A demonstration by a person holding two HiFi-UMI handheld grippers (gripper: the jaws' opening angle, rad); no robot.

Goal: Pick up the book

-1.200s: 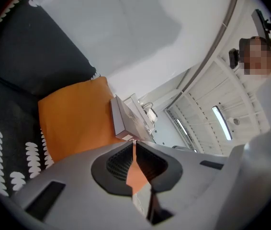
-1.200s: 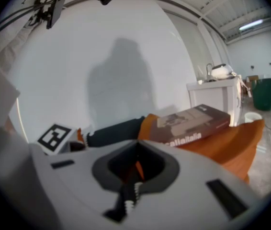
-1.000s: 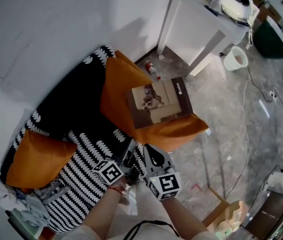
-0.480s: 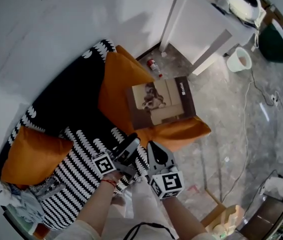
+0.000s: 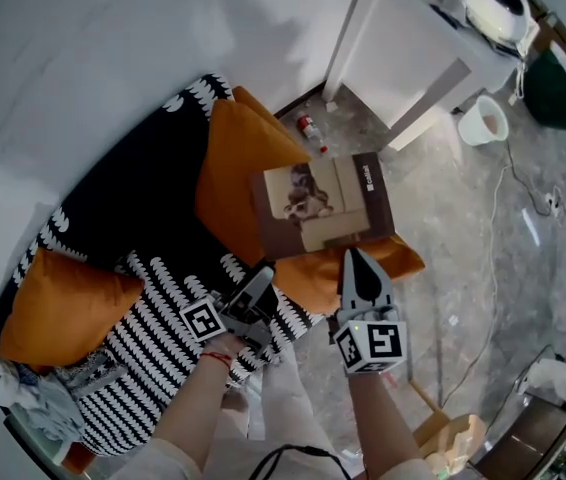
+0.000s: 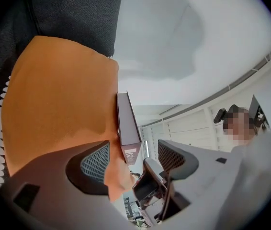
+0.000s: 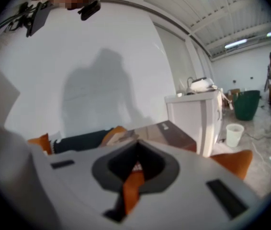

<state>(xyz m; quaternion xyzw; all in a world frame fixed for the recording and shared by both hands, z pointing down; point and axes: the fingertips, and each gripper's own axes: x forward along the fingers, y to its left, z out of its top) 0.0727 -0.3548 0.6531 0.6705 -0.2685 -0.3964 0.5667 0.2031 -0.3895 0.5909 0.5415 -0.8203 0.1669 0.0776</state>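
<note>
Rightward the closed, empty right gripper (image 5: 355, 260) has slid, nearing the book (image 5: 325, 203) lying mid-frame on the orange cushion (image 5: 238, 163), while the left gripper (image 5: 261, 278) has just been opening on nothing; seemingly the approach step, with open jaws next needing to straddle the book's near edge.

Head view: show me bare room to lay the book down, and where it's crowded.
Free: patterned sofa seat between the small orange cushion and the large orange cushion bearing the book; grey floor right of that cushion. Crowded: the sofa's lower-left end, heaped with clutter.
</note>
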